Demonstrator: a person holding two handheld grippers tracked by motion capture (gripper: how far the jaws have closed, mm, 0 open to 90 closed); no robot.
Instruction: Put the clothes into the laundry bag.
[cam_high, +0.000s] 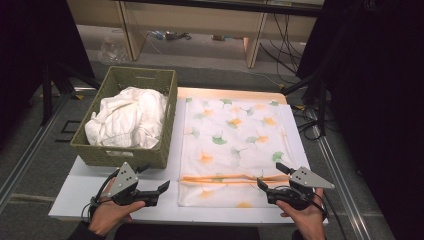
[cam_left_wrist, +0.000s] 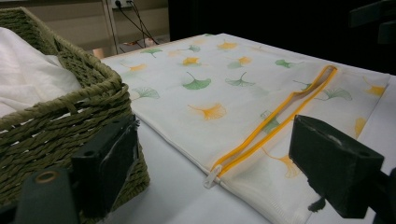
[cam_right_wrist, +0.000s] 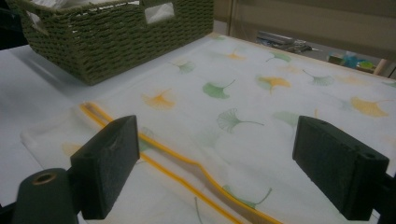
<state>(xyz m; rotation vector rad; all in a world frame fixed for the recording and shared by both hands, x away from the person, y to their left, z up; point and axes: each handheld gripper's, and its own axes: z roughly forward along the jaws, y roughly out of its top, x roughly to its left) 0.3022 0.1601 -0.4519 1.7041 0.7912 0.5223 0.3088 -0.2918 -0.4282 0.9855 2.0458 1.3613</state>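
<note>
While both grippers, left (cam_high: 161, 189) and right (cam_high: 264, 186), hover with jaws apart and empty, the bag (cam_high: 235, 135) lies flat right of the basket (cam_high: 125, 155); pinch each end of its zipper (cam_high: 235, 177) and spread gently.

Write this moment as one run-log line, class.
left gripper: open, empty | right gripper: open, empty | laundry bag: flat on table, zipper open | basket: holds white cloth
</note>
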